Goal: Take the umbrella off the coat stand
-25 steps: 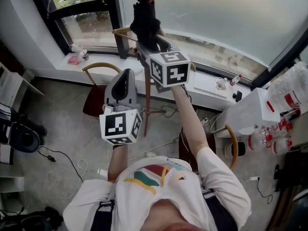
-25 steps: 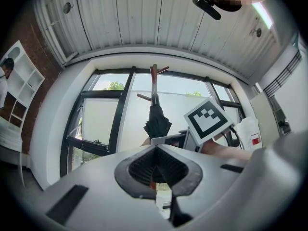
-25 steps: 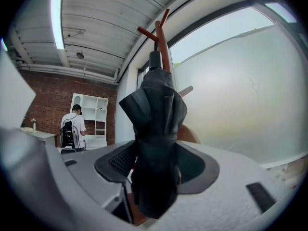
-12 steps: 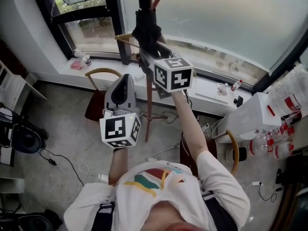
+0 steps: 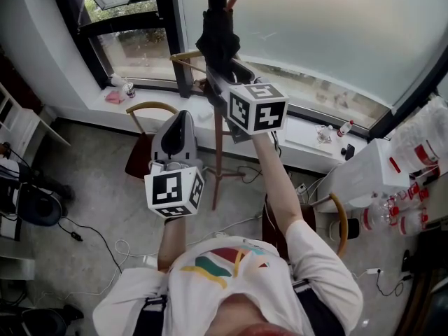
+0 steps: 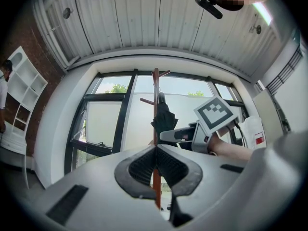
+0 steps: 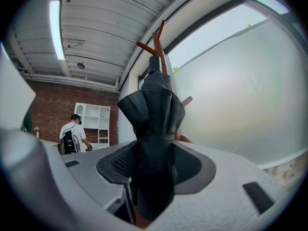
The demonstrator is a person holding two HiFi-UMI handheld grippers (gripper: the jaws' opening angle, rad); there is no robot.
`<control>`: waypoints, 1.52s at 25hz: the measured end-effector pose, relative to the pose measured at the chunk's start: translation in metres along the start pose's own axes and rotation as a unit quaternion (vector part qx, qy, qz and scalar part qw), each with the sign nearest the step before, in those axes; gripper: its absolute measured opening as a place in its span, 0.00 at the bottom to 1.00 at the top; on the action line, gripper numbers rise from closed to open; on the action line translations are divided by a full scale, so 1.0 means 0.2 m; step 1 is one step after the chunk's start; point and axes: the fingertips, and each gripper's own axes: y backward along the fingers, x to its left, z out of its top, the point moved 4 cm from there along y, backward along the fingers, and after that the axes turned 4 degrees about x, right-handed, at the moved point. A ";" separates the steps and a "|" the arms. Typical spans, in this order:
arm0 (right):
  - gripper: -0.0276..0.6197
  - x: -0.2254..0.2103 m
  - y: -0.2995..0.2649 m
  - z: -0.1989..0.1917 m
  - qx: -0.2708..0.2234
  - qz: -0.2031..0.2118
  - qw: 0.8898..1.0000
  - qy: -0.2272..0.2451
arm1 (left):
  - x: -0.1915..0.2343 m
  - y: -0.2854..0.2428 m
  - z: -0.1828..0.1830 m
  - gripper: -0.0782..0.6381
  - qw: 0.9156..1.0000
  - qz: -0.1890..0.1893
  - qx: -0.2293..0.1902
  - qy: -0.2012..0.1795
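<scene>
Head view: both arms reach toward a wooden coat stand (image 5: 218, 156) that stands on the floor in front of a large window.
Umbrella (image 5: 217, 37): black and folded, it hangs upright against the stand's pole near the top, just below the angled pegs. It has not been lifted off.
Right tongs (image 5: 218, 68): these are raised to the umbrella and point roughly level. The jaws have just been closing and now hold the umbrella. In the right gripper view its gathered fabric fills the gap between the two ribbed pads and bulges out above them.
Left tongs (image 5: 182, 117): these are held lower and nearer the person's body, well apart from the stand. The jaws are together with the tips touching and nothing between them. In the left gripper view the pole shows behind them.
Coat stand: it has a reddish-brown pole with short pegs branching at the top.
Chair (image 5: 148, 105): its curved wooden back is just beside the stand, below the windowsill (image 5: 136, 96).
Floor: loose cables (image 5: 91, 229) trail across it.
Background: the right gripper view shows a person with a backpack (image 7: 72, 131) in front of white shelves (image 7: 96, 119) on a brick wall.
</scene>
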 end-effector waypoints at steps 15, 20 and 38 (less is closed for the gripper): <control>0.37 0.00 0.06 0.35 -0.048 -0.004 0.998 0.031 | 0.07 0.03 0.06 0.12 1.000 0.010 -0.014 -0.012; 0.37 0.02 0.07 0.48 -0.065 -0.002 0.997 0.045 | 0.06 0.02 0.08 0.12 1.000 0.006 -0.019 -0.011; 0.37 0.19 0.23 0.88 -0.128 0.007 0.988 0.092 | 0.10 0.09 0.16 0.12 0.999 0.029 -0.039 -0.005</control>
